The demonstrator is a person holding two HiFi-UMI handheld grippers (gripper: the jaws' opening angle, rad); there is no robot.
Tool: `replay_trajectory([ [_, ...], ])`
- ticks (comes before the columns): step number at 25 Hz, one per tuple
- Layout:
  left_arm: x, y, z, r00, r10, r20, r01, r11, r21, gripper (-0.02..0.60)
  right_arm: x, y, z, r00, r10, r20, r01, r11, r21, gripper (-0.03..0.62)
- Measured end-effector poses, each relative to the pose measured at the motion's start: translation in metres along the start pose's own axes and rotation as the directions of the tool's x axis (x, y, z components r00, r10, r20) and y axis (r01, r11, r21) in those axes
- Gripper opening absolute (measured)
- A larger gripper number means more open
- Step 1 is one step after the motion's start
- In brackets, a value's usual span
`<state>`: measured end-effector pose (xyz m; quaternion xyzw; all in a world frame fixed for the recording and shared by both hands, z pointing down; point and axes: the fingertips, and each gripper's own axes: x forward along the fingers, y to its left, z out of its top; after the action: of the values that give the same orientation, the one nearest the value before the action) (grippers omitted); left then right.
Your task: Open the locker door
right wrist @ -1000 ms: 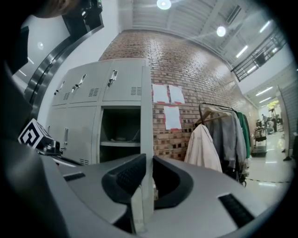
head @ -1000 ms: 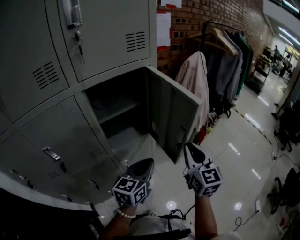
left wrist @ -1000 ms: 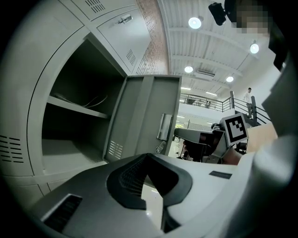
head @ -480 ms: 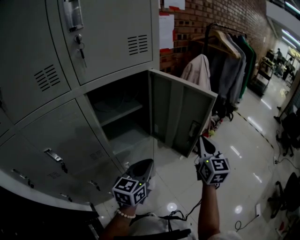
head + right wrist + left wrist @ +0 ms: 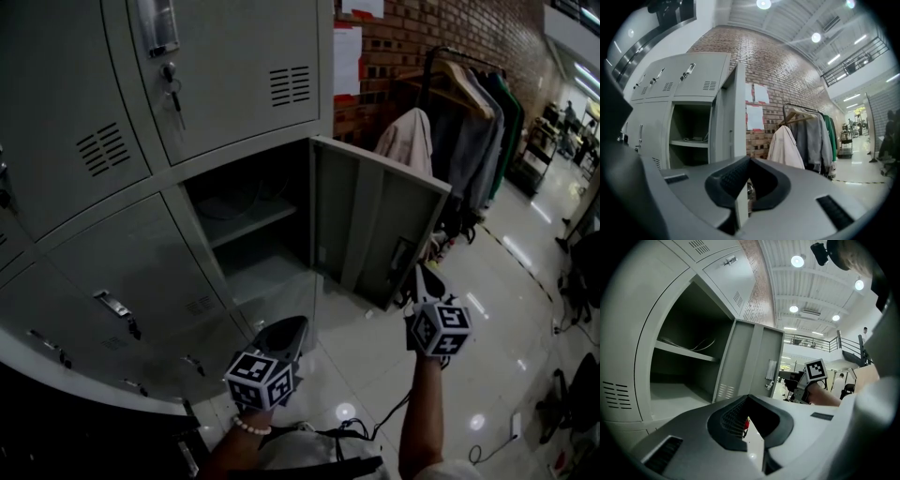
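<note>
The grey locker door (image 5: 375, 220) stands swung out from its open compartment (image 5: 248, 225). My right gripper (image 5: 424, 277) is shut on the door's free edge near its latch. In the right gripper view the door's thin edge (image 5: 736, 122) runs down between the jaws of the right gripper (image 5: 749, 164). My left gripper (image 5: 292, 330) hangs low in front of the lockers, shut and holding nothing. From the left gripper (image 5: 747, 398) view, I see the door (image 5: 754, 362) from inside and the right gripper (image 5: 790, 380) at its edge.
A shelf (image 5: 246, 220) with cables on it crosses the open compartment. Closed lockers surround it, one with keys (image 5: 172, 84) hanging in its lock. A clothes rack with coats (image 5: 441, 117) stands by the brick wall behind the door. Glossy floor (image 5: 497, 309) lies to the right.
The door has swung further open to the right, and my right gripper has moved right and away with its edge. The left gripper has stayed put.
</note>
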<state>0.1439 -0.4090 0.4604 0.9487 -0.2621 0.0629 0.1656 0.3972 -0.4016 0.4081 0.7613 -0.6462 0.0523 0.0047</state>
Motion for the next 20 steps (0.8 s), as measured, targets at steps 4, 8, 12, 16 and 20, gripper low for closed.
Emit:
replay_trajectory([
  [4,-0.006,0.002,-0.003,1.0,0.014,-0.004,-0.014,1.0,-0.003,-0.008,-0.01,-0.005,0.002,0.998,-0.06,0.012,0.06,0.998,-0.032,0.005],
  [8,-0.012,0.005,0.002,0.999,0.037,0.018,-0.037,0.999,-0.015,-0.008,-0.033,-0.004,0.023,0.996,-0.066,0.062,0.069,0.997,-0.044,0.005],
  [12,-0.027,0.012,-0.001,0.996,0.084,0.015,-0.083,0.996,-0.024,-0.008,-0.05,0.033,0.035,0.996,0.032,0.078,-0.027,0.998,-0.063,0.003],
  [16,-0.053,0.021,-0.006,0.992,0.125,0.028,-0.124,0.991,-0.044,-0.008,-0.051,0.088,0.02,0.985,0.161,0.056,-0.159,0.986,-0.052,0.003],
  [20,-0.084,0.027,-0.005,0.984,0.169,0.052,-0.166,0.984,-0.069,-0.008,-0.049,0.14,0.003,0.963,0.267,0.02,-0.266,0.963,-0.051,0.003],
])
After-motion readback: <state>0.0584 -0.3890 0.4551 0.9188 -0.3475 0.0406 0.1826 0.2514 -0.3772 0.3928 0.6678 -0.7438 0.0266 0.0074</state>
